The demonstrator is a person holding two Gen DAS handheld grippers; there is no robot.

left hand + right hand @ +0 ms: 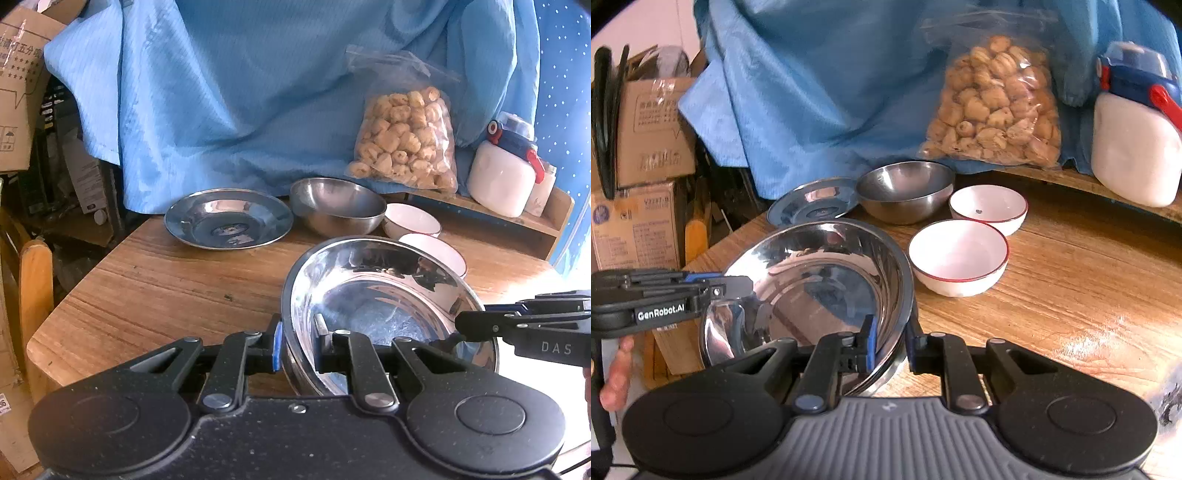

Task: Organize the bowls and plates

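Observation:
A shiny steel plate [388, 295] is held above the wooden table [155, 288] by both grippers. My left gripper [299, 347] is shut on its near-left rim; my right gripper [476, 326] grips the opposite rim. In the right wrist view the held plate [820, 280] fills the lower middle, with my right gripper [890, 343] shut on its rim and my left gripper [735, 291] on the far side. A second steel plate [229, 218] [812, 201], a steel bowl [336, 206] [905, 192] and two white red-rimmed bowls [988, 206] [958, 254] sit on the table behind.
A bag of dried snacks [406, 140] and a white jug [502, 177] stand on a low shelf at the back right. Blue cloth [240, 92] hangs behind. Cardboard boxes [646, 147] stand off the table's left edge.

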